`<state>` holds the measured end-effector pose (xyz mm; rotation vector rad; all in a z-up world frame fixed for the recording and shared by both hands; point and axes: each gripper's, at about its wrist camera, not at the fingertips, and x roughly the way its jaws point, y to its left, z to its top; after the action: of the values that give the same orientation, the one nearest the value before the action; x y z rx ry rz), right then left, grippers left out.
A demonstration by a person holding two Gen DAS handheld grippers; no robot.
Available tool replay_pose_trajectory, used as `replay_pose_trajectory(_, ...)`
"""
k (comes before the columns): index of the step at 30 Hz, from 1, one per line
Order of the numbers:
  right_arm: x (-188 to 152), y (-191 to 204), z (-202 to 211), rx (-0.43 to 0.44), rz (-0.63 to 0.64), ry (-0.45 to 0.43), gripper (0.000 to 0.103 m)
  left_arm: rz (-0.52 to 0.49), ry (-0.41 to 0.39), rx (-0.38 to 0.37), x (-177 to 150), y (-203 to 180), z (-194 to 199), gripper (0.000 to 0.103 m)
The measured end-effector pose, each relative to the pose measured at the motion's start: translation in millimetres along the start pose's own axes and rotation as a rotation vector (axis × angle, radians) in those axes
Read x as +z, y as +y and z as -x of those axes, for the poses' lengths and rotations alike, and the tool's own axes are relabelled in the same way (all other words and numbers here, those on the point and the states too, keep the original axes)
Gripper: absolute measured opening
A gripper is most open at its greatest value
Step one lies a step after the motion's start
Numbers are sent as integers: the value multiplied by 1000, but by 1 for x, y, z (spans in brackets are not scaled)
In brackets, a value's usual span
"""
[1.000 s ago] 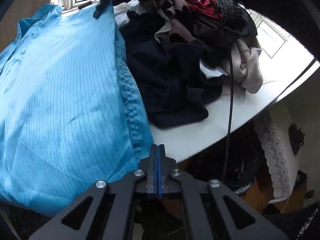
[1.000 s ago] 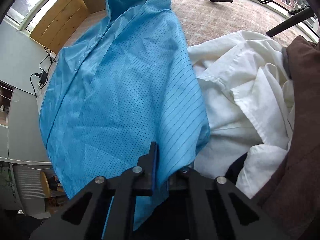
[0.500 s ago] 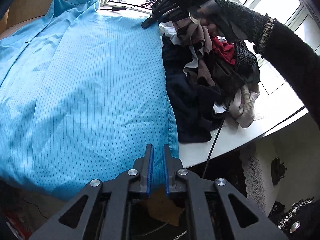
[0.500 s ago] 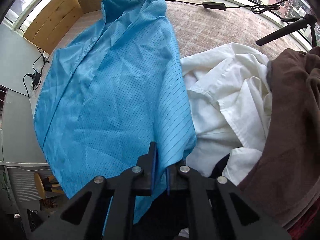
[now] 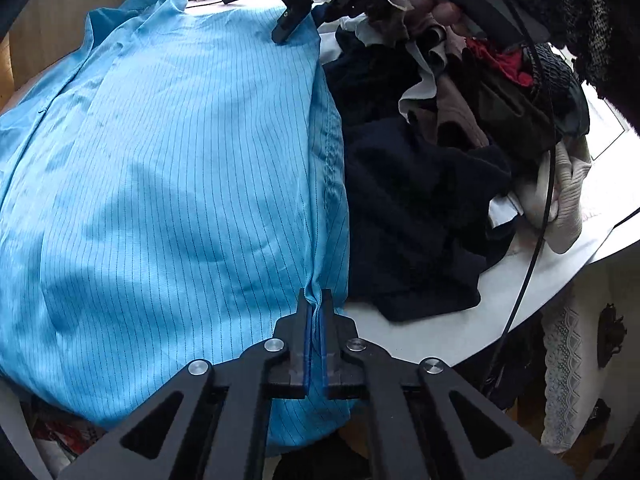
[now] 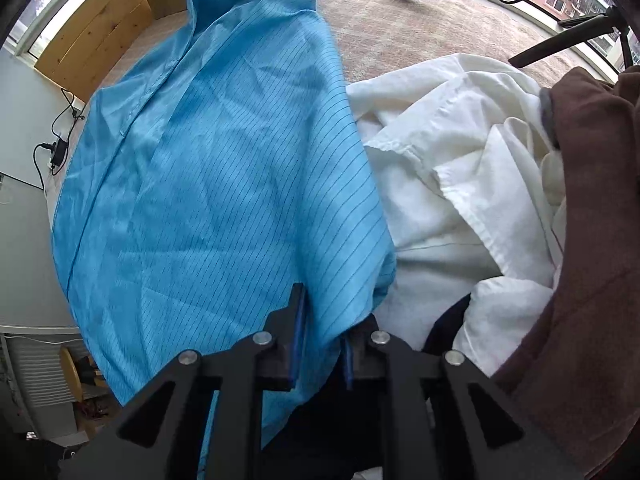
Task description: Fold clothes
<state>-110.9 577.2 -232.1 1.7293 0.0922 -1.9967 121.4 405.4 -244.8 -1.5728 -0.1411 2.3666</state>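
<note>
A light blue pinstriped shirt (image 5: 168, 168) lies spread over the table, collar at the far end. My left gripper (image 5: 315, 312) is shut on the shirt's right hem near the table's front edge, with a pinch of blue cloth between the pads. My right gripper (image 6: 322, 320) is open around the shirt's far right edge (image 6: 224, 184); blue cloth lies between its parted fingers. The right gripper also shows in the left wrist view (image 5: 290, 26), at the shirt's far right corner.
A heap of dark, brown, red and cream clothes (image 5: 440, 152) lies right of the shirt. A white garment (image 6: 460, 168) and a brown one (image 6: 592, 240) lie beside the right gripper. A black cable (image 5: 536, 240) hangs over the white table's edge (image 5: 500, 320).
My left gripper opened, moved onto the shirt's right hem and closed on it. My right gripper's fingers have parted from shut on the shirt's edge to open.
</note>
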Motion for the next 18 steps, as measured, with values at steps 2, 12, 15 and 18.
replay_pose_trajectory(2, -1, -6, 2, 51, -15, -8, 4, 43, -23, -50, -2, 12, 16, 1)
replay_pose_trajectory(12, 36, 77, 63, 168, 112, -124, 3, 342, -177, -241, -23, 120, 109, 1)
replay_pose_trajectory(15, 61, 133, 48, 133, 212, -91, 3, 440, -206, -222, -32, 164, 117, 1)
replay_pose_trajectory(18, 86, 184, 4, 114, 270, 13, 13, 521, -172, -186, -44, 206, 107, 4)
